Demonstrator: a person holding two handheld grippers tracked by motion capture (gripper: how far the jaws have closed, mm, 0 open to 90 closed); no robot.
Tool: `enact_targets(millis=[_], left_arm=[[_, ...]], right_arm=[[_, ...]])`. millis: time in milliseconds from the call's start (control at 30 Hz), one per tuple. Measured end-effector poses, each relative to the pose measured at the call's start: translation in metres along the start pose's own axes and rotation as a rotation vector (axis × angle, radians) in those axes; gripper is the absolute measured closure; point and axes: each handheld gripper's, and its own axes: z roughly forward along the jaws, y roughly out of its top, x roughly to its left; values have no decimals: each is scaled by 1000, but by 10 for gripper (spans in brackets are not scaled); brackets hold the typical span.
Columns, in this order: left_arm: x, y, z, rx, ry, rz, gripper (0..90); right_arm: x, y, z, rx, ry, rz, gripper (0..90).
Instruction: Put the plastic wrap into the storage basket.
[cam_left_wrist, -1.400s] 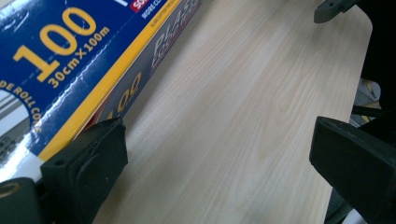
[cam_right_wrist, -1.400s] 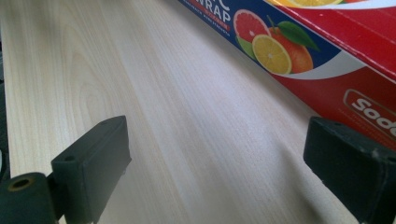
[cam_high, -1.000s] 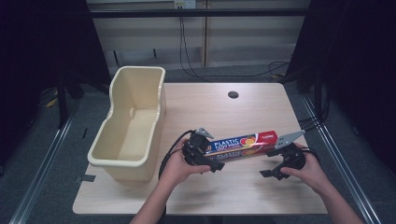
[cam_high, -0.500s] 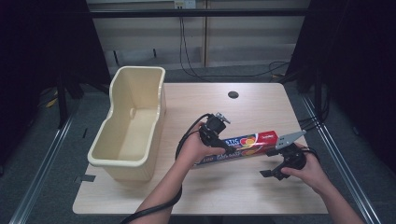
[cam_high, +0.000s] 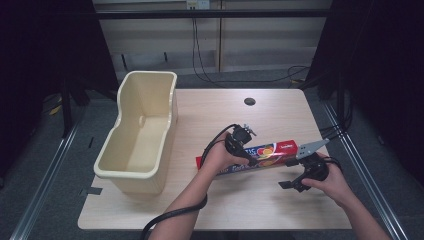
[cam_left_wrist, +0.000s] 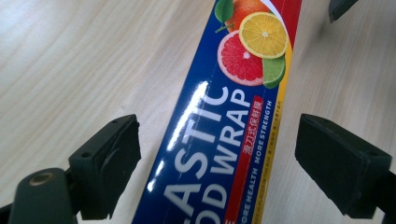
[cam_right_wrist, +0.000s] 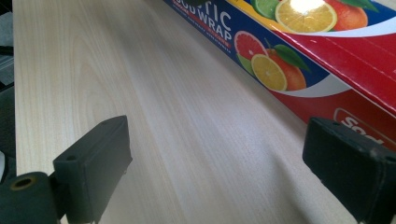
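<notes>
The left hand (cam_high: 216, 156) reaches in from six o'clock and holds the left gripper (cam_high: 245, 145) right over the plastic wrap box (cam_high: 272, 152). Its jaws are wide open, one on each side of the box, and hold nothing. The right hand (cam_high: 332, 182) holds the right gripper (cam_high: 295, 180) at the four o'clock end of the box. Its jaws are wide open too and grip nothing. The box lies flat on the wooden table (cam_high: 225, 205), a little to the right of the middle. A cream tub (cam_high: 142, 132) sits at nine o'clock. It looks empty inside.
</notes>
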Motion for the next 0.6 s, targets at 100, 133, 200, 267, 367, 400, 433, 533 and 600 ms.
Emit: enact_targets(millis=[100, 133, 200, 267, 367, 400, 433, 533, 600], left_arm=[[0, 1, 5, -9, -5, 2, 164], [0, 1, 7, -1, -21, 7, 239], [-1, 2, 11, 21, -12, 9, 253], [-1, 3, 13, 27, -6, 29, 260], [-1, 4, 17, 22, -9, 42, 287], [-2, 4, 18, 17, -11, 29, 292], [0, 5, 17, 41, -9, 64, 292], [0, 6, 18, 49, -19, 34, 308], [-2, 9, 17, 72, -22, -6, 327]], right_arm=[[0, 0, 0, 2, -3, -6, 77], [0, 0, 0, -1, 3, -3, 77], [1, 0, 0, 0, 0, -3, 77], [1, 0, 0, 0, -1, -3, 77], [0, 0, 0, 0, 3, 0, 76], [0, 0, 0, 1, 2, -2, 77], [0, 0, 0, 1, 2, -2, 77], [0, 0, 0, 0, -3, -2, 77], [0, 0, 0, -1, -1, -2, 77]])
